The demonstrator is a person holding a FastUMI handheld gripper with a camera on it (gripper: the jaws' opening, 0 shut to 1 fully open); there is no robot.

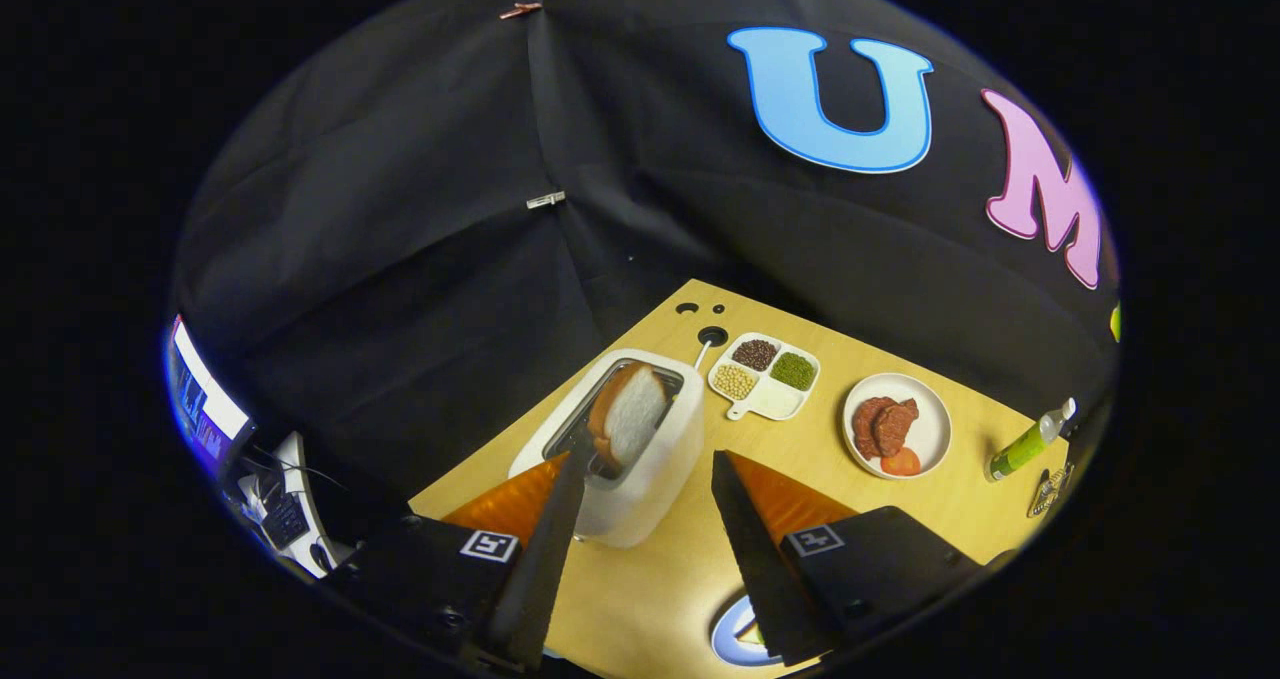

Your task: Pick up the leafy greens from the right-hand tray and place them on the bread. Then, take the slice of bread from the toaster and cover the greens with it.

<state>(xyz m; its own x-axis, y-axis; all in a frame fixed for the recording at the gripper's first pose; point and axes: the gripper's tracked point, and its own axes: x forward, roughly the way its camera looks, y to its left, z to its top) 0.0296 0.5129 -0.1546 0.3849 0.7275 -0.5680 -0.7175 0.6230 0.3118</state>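
Note:
A white toaster (pixel 640 489) stands on the wooden table (pixel 930 519), just ahead of my fingers. A slice of bread (pixel 632 414) with a brown crust sticks up out of its slot, tilted. My gripper (pixel 655 449) hovers over the toaster, open, its jaws wide apart. The left fingertip (pixel 585 449) lies against the near left edge of the slice; the right fingertip (pixel 722 464) stands apart from it, off the toaster's right side. A blue-rimmed plate (pixel 728 637) lies close below the right finger, mostly hidden by it.
Beyond the toaster sits a white divided dish (pixel 765 399) of beans and seeds. To its right is a white plate (pixel 925 439) with meat pieces and a tomato slice, then a green bottle (pixel 1022 447) near the table's right edge. A monitor (pixel 205 404) stands off the table's left.

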